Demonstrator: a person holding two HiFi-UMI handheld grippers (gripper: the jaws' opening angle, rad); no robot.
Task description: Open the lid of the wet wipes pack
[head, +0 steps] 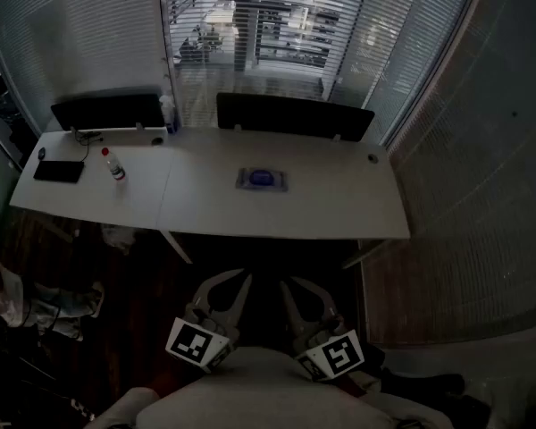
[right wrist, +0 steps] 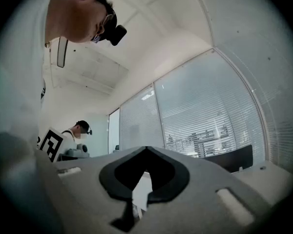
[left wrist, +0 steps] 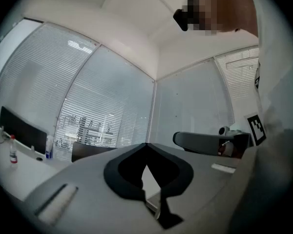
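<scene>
The wet wipes pack (head: 262, 180) lies flat near the middle of the white table (head: 339, 213), its blue lid facing up and down flat. Both grippers hang low in front of my body, well short of the table's near edge. The left gripper (head: 239, 280) and the right gripper (head: 287, 285) point up and away from me. In the left gripper view the left gripper (left wrist: 146, 144) has its jaw tips touching, with nothing between them. The right gripper (right wrist: 146, 148) looks the same in its own view. Neither gripper view shows the pack.
A small bottle with a red cap (head: 113, 164) and a flat black item (head: 59, 171) sit at the table's left end. Two dark screens (head: 295, 114) and a white bottle (head: 167, 113) stand along the back edge, before the window blinds. Another person (right wrist: 80, 128) stands off to the side.
</scene>
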